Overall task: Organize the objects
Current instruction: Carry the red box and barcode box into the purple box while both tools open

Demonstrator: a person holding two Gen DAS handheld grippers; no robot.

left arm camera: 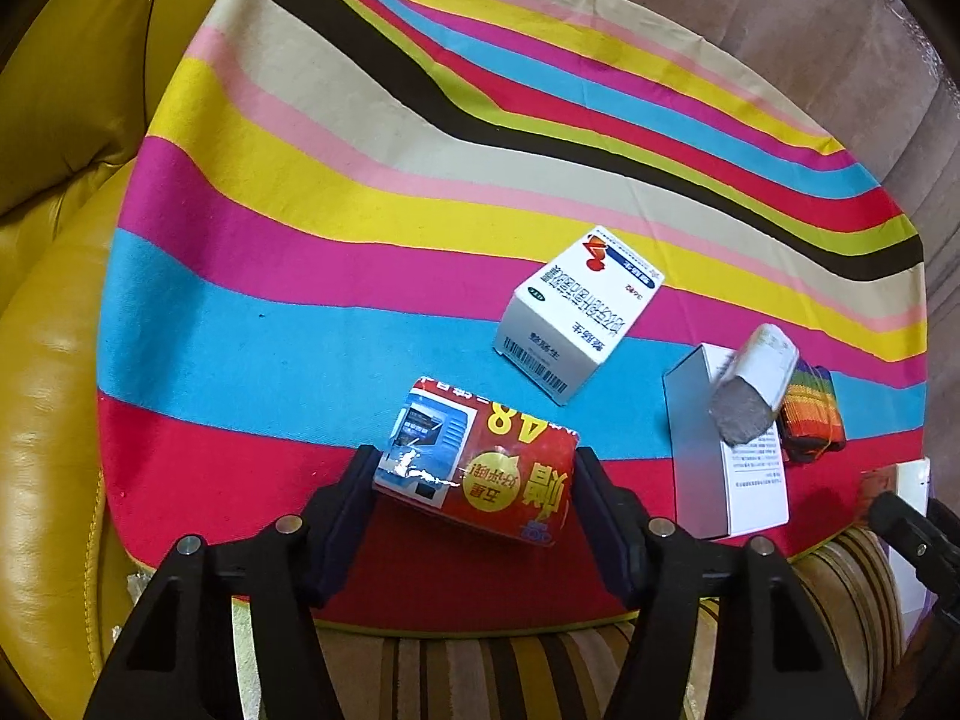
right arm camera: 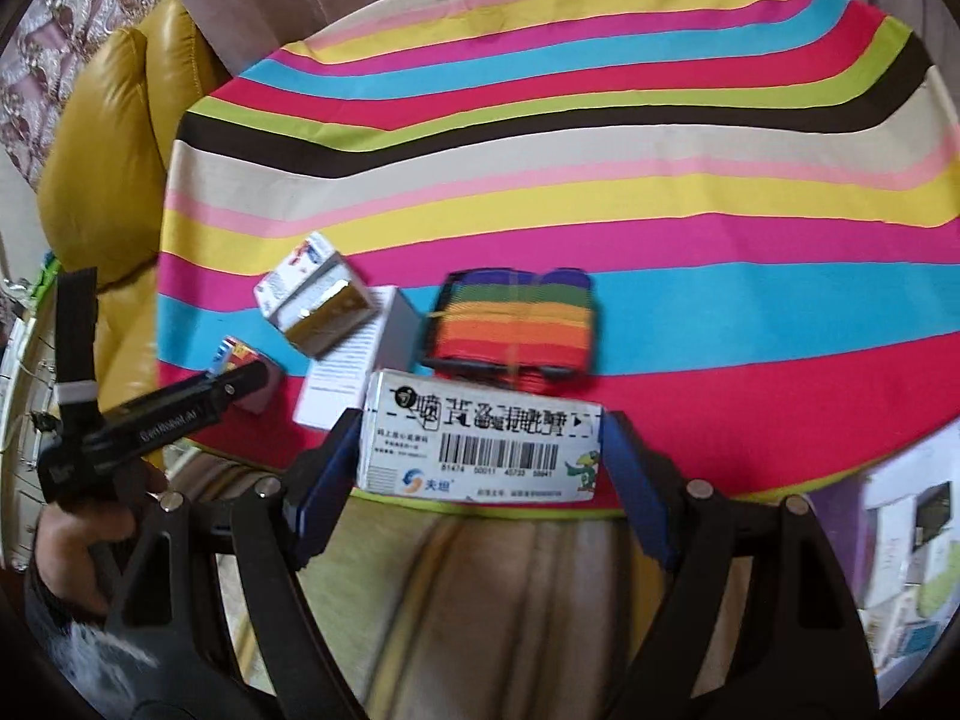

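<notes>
Red box (left arm camera: 477, 459) clamped in left fingers (left arm camera: 366, 498), white barcoded box (right arm camera: 480, 450) clamped in right fingers (right arm camera: 327, 474).

A striped cloth (left arm camera: 420, 192) in many bright colours covers the surface. A yellow leather armchair (left arm camera: 54, 276) stands beside it, and brownish-grey upholstery (left arm camera: 780, 18) rises behind.

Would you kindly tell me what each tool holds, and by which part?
Left tool: red pack, by its two ends. Right tool: white barcode box, by its short ends.
</notes>
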